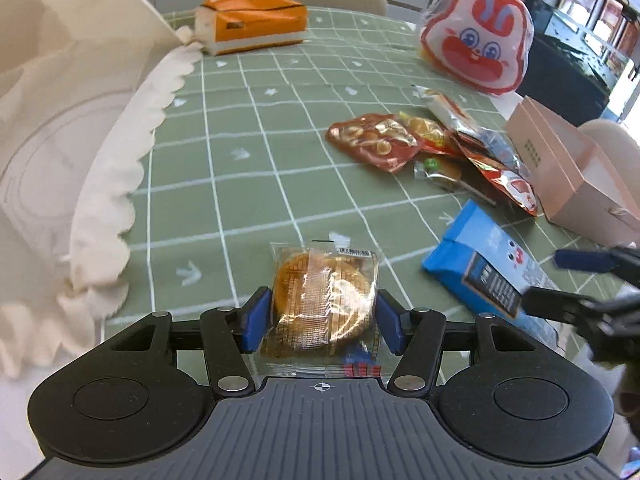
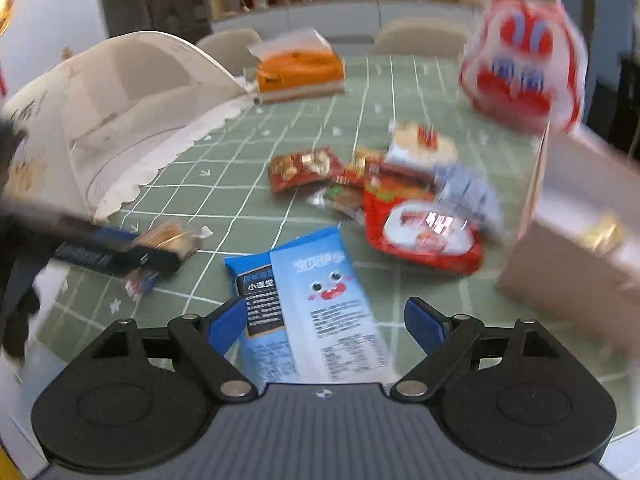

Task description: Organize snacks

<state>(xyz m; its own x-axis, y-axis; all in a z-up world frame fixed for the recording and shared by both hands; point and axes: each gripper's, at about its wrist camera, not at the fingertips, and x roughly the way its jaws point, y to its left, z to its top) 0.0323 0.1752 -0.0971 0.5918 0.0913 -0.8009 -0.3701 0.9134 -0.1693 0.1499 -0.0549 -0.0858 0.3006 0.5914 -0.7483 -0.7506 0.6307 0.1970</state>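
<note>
A clear-wrapped round biscuit packet (image 1: 324, 304) sits between the blue pads of my left gripper (image 1: 323, 320), which press on its two sides. In the right wrist view the same packet (image 2: 168, 236) hangs in the left gripper (image 2: 156, 248) just above the cloth. A blue snack packet with a cartoon face (image 2: 312, 292) lies flat on the table between the jaws of my right gripper (image 2: 326, 322). Its right pad stands well clear of the packet. In the left wrist view the right gripper (image 1: 540, 278) straddles the near end of the blue packet (image 1: 480, 268).
A green checked tablecloth (image 1: 260, 140) covers the table. A white container with scalloped trim (image 1: 100, 140) stands at the left. An orange tissue box (image 1: 256, 20) and a red-and-white rabbit-faced bag (image 1: 476, 40) sit at the back. Several loose snack packets (image 1: 440, 148) lie beside a pink box (image 1: 572, 172).
</note>
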